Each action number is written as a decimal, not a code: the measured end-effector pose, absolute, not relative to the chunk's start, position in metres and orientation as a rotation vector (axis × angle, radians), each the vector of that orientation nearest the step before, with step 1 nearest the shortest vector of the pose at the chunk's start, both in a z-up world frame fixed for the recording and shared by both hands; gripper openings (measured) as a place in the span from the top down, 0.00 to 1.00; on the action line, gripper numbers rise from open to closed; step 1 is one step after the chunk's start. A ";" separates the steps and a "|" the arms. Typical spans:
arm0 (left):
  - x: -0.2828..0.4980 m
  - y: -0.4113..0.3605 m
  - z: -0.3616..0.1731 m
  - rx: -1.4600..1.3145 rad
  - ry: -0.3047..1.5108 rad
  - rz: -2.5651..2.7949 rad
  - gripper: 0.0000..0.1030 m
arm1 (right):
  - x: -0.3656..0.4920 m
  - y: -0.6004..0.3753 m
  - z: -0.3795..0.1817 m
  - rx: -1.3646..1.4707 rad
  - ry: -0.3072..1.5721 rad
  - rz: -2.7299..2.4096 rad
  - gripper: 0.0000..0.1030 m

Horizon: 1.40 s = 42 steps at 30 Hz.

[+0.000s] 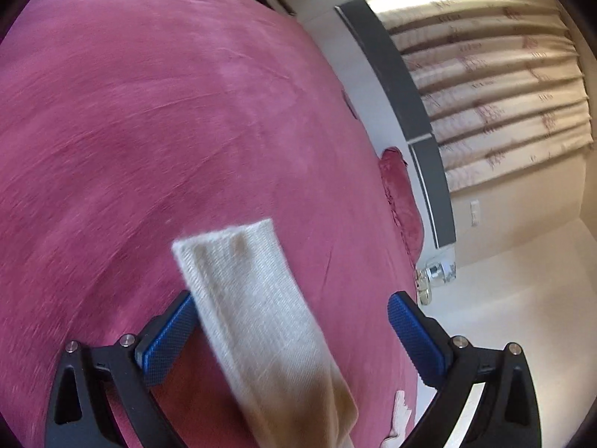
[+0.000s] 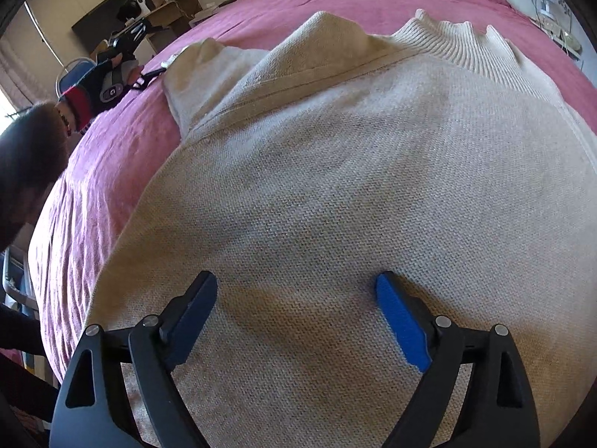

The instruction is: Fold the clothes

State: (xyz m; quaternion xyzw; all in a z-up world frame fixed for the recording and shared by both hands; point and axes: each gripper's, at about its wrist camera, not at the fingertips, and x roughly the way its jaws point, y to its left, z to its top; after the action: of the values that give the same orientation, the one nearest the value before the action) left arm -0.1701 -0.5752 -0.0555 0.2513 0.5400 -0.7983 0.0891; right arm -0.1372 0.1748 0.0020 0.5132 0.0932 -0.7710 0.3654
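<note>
A cream knit sweater (image 2: pixel 335 171) lies spread on a pink bedspread (image 2: pixel 93 171), ribbed collar (image 2: pixel 459 44) at the far side. My right gripper (image 2: pixel 296 298) is open, its blue-padded fingers (image 2: pixel 399 317) resting on or just above the sweater's body. In the left wrist view, a cream ribbed sleeve end (image 1: pixel 246 291) runs between the jaws of my left gripper (image 1: pixel 291 310), which is open; the sleeve leans by the left pad and is not pinched. The sleeve's lower part looks brownish in shadow.
The bedspread (image 1: pixel 149 112) fills most of the left wrist view, with a pink pillow (image 1: pixel 399 186), a dark headboard (image 1: pixel 403 86) and curtains (image 1: pixel 503 93) to the right. In the right wrist view, the person's head (image 2: pixel 26 156) is at left, with a desk and clutter (image 2: pixel 130 30) behind.
</note>
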 end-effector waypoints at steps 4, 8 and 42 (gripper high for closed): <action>-0.183 -0.580 -0.063 0.755 1.578 -2.421 0.45 | -0.136 0.166 -0.002 1.313 0.281 -1.988 0.12; -0.187 -0.584 -0.089 0.777 1.659 -2.336 0.94 | -0.133 0.161 -0.004 1.309 0.300 -1.993 0.08; 0.088 -0.600 0.017 0.249 1.408 -1.867 0.97 | -0.135 0.347 0.061 1.374 -0.054 -2.248 0.06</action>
State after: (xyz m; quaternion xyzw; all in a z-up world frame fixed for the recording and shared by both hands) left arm 0.0877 -0.6005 0.0174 0.0979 0.5528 -0.7328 0.3846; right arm -0.1350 0.3470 0.0613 0.5048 -0.0197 -0.8259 0.2504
